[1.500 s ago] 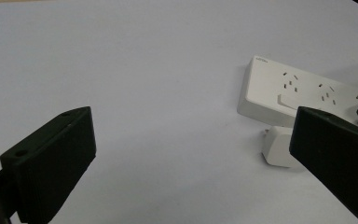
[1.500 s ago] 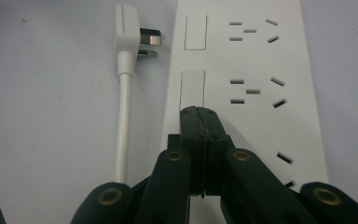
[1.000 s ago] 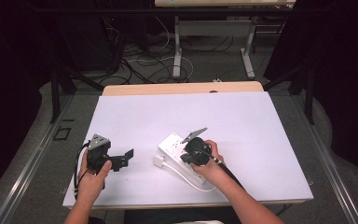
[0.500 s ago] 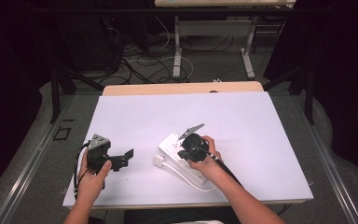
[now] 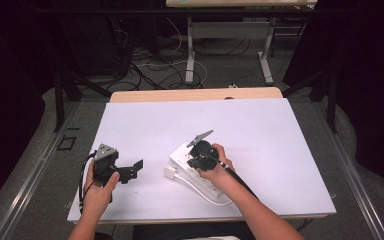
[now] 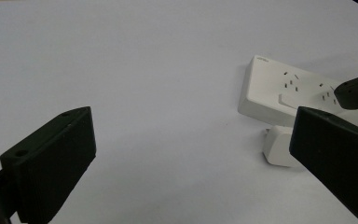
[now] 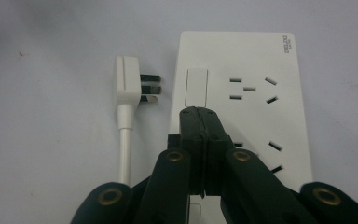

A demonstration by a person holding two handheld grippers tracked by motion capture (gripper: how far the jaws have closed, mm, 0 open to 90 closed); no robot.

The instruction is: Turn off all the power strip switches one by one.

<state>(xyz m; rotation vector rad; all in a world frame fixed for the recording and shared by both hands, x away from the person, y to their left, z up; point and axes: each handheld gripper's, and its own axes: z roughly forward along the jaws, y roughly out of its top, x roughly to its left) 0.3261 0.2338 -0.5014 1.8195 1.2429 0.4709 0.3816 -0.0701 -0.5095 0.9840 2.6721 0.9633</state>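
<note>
A white power strip point(image 5: 181, 151) lies on the white table point(image 5: 280, 140), its switch point(image 7: 196, 86) near the end with several sockets beyond it. Its white plug point(image 7: 127, 84) lies flat just beside the strip, prongs toward it, with the cable point(image 7: 125, 149) trailing back. My right gripper point(image 7: 199, 112) is shut with nothing between the jaws, the tips right at the near edge of the switch. In the high view the right gripper point(image 5: 191, 161) sits over the strip. My left gripper point(image 5: 132, 171) rests to the left, open and empty, facing the strip point(image 6: 270, 88) and plug point(image 6: 277, 149).
The white cable point(image 5: 200, 187) loops toward the table's front edge under my right forearm. A wooden strip point(image 5: 195, 94) borders the far side. Desk legs and floor cables point(image 5: 150, 65) lie beyond the table.
My right gripper has edged slightly left along the strip, still shut. The left gripper has stayed where it was.
</note>
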